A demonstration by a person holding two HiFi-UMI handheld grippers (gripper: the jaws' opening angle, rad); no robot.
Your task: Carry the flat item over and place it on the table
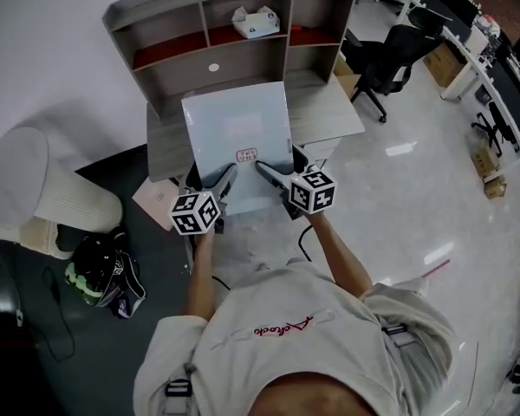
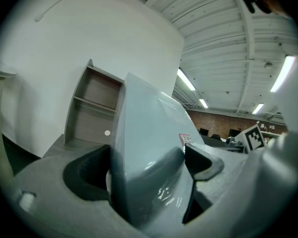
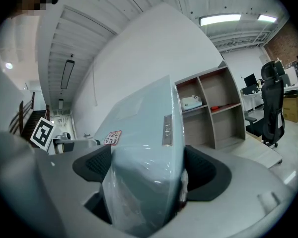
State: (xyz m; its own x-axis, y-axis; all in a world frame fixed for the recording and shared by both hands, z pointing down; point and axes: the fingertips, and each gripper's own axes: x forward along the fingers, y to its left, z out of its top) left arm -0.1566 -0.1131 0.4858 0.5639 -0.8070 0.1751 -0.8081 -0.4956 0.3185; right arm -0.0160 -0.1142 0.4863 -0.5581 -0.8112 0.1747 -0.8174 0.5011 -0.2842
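A flat pale blue-grey box, wrapped in clear film with a small red label, is held level in the air above the grey table. My left gripper is shut on its near left edge. My right gripper is shut on its near right edge. In the left gripper view the flat box fills the gap between the dark pads. The right gripper view shows the flat box clamped between both pads too. The box hides much of the tabletop under it.
A grey shelf unit stands on the table's far side, with a tissue box in one compartment. A black office chair sits to the right. A white cylinder and a helmet lie on the dark floor mat at left.
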